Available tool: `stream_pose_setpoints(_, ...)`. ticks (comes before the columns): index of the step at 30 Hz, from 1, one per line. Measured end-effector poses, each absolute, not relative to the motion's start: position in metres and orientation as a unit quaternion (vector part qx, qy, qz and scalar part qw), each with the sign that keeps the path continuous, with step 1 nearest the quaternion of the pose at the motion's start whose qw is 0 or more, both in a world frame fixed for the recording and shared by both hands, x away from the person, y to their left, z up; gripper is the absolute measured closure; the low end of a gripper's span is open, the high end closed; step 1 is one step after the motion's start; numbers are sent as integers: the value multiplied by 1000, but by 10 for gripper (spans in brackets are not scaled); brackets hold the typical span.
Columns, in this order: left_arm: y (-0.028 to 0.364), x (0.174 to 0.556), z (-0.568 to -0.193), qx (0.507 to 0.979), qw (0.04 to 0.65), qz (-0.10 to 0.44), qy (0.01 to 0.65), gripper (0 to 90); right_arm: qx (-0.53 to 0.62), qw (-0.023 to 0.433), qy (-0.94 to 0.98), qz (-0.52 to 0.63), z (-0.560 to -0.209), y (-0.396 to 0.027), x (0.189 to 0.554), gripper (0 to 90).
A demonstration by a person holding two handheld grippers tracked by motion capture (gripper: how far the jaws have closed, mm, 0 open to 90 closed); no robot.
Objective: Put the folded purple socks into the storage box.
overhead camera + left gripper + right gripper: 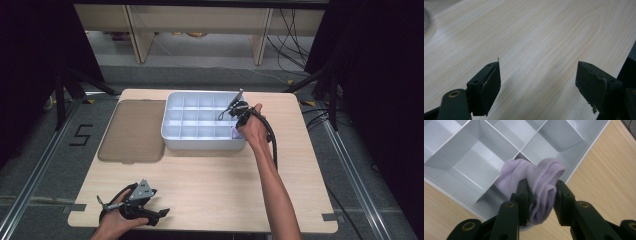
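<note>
A rolled lilac sock (537, 182) is pinched between the black jaws of my right gripper (541, 187), which is shut on it. The sock hangs over a corner compartment of the white divided box (474, 162). From above, that gripper (239, 121) sits at the near right corner of the box (202, 142), with a bit of lilac sock (234, 131) peeking out beside the hand. My left gripper (159, 214) rests near the table's front left edge. Its jaws (537, 82) stand wide apart over bare wood, nothing between them.
A brown translucent lid (134, 131) lies flat on the table to the left of the box. The box's other compartments look unfilled. The light wooden table (215, 185) has open room in front of the box.
</note>
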State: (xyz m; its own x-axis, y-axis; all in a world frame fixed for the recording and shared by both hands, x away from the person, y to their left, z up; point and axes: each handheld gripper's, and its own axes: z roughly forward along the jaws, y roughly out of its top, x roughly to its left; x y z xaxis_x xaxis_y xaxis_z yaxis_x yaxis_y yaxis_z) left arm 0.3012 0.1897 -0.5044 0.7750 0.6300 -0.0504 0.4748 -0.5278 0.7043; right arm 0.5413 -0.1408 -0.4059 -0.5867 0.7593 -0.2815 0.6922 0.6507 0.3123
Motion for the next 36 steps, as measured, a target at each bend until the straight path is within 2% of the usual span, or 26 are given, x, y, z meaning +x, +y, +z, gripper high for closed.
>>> stream_pose_setpoints(4, 189, 301, -505, 865, 371, 97, 323, 200, 405, 188, 891, 83, -413, -140, 542, 677)
stream_pose_setpoints(10, 190, 302, -505, 872, 363, 106, 310, 199, 416, 171, 885, 117, -415, -142, 539, 564)
stream_pose_setpoints(12, 189, 302, -505, 871, 362, 109, 313, 200, 419, 169, 882, 135, -410, -144, 538, 556)
stream_pose_setpoints(14, 190, 303, -504, 873, 368, 114, 300, 199, 424, 169, 876, 154, -404, -147, 537, 587)
stream_pose_setpoints(18, 189, 302, -505, 872, 365, 109, 307, 199, 417, 158, 877, 178, -396, -153, 537, 703)
stream_pose_setpoints(20, 188, 301, -506, 870, 368, 105, 312, 199, 421, 152, 877, 176, -398, -153, 538, 777)
stream_pose_setpoints(23, 187, 300, -506, 872, 365, 99, 312, 200, 418, 143, 883, 159, -408, -154, 542, 841)
stream_pose_setpoints(27, 187, 301, -507, 869, 371, 96, 313, 200, 421, 124, 886, 146, -419, -154, 546, 856)
stream_pose_setpoints(29, 187, 301, -507, 870, 370, 95, 311, 200, 421, 133, 884, 151, -422, -153, 548, 860)
stream_pose_setpoints(36, 187, 300, -506, 874, 362, 98, 309, 200, 423, 112, 891, 119, -438, -143, 552, 864)
